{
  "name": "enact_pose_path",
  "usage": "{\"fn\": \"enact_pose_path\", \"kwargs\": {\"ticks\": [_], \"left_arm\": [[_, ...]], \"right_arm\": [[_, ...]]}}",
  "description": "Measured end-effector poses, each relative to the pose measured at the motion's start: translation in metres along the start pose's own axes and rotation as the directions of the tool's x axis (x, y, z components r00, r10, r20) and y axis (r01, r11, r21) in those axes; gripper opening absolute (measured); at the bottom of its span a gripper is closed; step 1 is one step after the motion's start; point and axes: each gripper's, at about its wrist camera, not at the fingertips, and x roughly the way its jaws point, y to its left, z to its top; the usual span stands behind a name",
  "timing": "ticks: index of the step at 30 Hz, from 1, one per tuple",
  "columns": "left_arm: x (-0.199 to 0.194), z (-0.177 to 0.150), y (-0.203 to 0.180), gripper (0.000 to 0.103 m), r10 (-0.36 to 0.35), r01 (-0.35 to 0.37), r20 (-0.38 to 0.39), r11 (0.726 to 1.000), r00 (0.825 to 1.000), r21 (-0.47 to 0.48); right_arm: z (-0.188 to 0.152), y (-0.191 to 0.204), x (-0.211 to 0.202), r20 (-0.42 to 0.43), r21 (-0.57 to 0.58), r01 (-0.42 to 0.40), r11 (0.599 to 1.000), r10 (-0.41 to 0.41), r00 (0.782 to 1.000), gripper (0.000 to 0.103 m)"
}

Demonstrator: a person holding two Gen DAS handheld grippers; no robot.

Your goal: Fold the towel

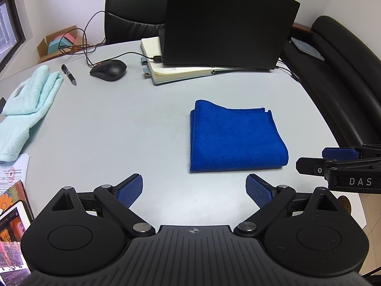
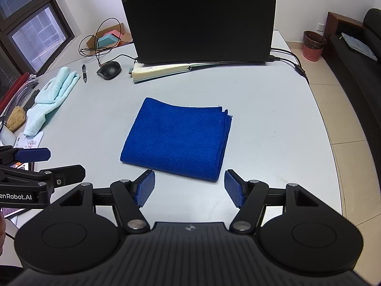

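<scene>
Left wrist view: your left gripper (image 1: 194, 191) hangs over bare table (image 1: 107, 131), fingers spread wide, nothing between them. Blue towel (image 1: 234, 138) lies folded into a flat square ahead and to the right, just past the right pad (image 1: 259, 194), not touching it. Your right gripper (image 1: 333, 159) pokes in at the right edge, side-on, fingers apart, near the towel's right corner. Far left: light towel (image 1: 26, 104), pen (image 1: 69, 74), mouse (image 1: 108, 69), laptop (image 1: 228, 21) on a notebook (image 1: 171, 71).

Right wrist view: your right gripper (image 2: 189, 188) is spread wide, empty. Towel (image 2: 177, 140) sits dead ahead, its near edge just beyond both pads, no contact. Loose layered edges at its far right corner. Left gripper (image 2: 47, 160) enters from the left, fingers apart, well left of the towel. Bin (image 2: 313, 45) on the floor far right
</scene>
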Motion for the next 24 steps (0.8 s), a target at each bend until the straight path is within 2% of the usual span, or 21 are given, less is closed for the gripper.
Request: {"fn": "enact_pose_path", "kwargs": {"ticks": [24], "left_arm": [[0.0025,0.0033,-0.0028,0.095,0.005,-0.005,-0.009,1.000,1.000,-0.008]], "right_arm": [[0.0005,-0.0039,-0.0003,-0.002,-0.001,-0.002,1.000,0.002,1.000,0.065]]}}
